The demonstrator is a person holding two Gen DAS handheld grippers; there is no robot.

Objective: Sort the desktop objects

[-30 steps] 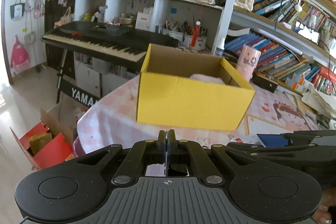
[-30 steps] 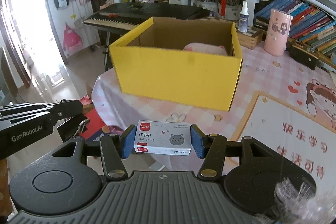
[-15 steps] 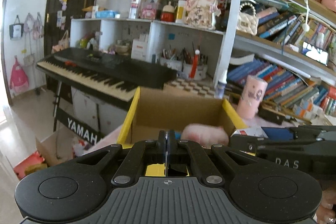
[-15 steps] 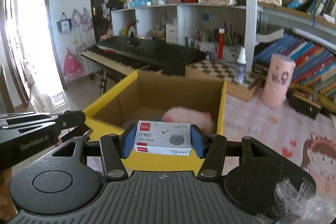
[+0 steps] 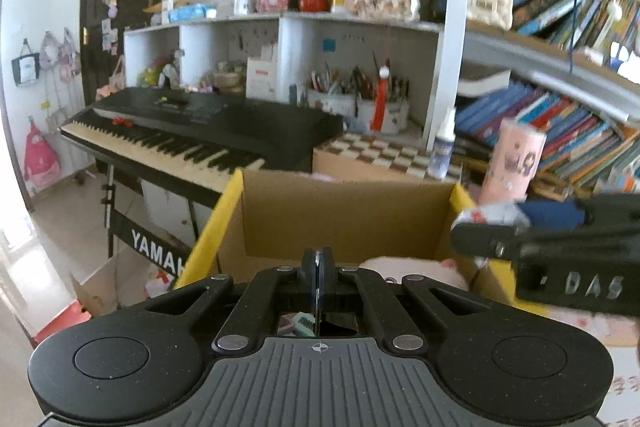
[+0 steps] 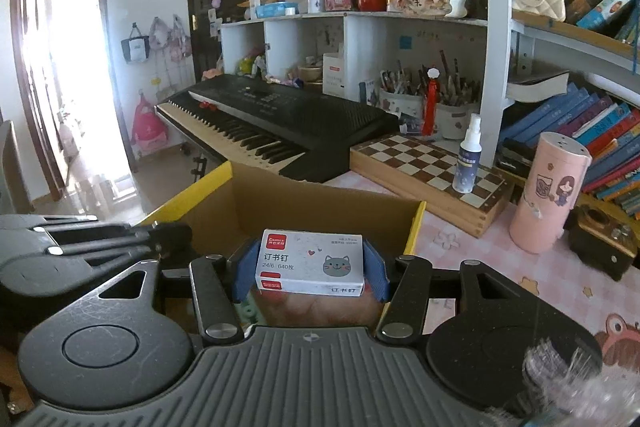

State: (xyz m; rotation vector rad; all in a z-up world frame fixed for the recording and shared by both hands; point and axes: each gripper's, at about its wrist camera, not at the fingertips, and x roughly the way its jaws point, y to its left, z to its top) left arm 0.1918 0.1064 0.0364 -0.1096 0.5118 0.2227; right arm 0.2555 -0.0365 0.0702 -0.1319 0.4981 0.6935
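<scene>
Box of staples (image 6: 310, 263): sitting crosswise between the blue pads (image 6: 245, 269) of the right gripper (image 6: 310, 269), jaws clamping on its two short ends, label facing up. Directly beyond and below the jaws the yellow cardboard box (image 6: 414, 227) is standing open; the staples appear to be hanging over its near part, not yet released.

Left gripper (image 5: 316, 263): jaws pressing together, holding nothing, pointing into the same box just beside the right gripper.

Progress, as a judgement: a pink soft thing (image 5: 408, 269) is already lying in the box, so sorting is partly done; this item is waiting for the drop. Spray bottle (image 6: 466, 157) and pink tube (image 6: 550, 195) are standing on the table beyond and right of the right jaws; whether they belong in the sort I cannot tell.

Views: the right view is showing the staples' label and the clamp; the left view is showing the pink thing clearly, the staples only as a blur.
</scene>
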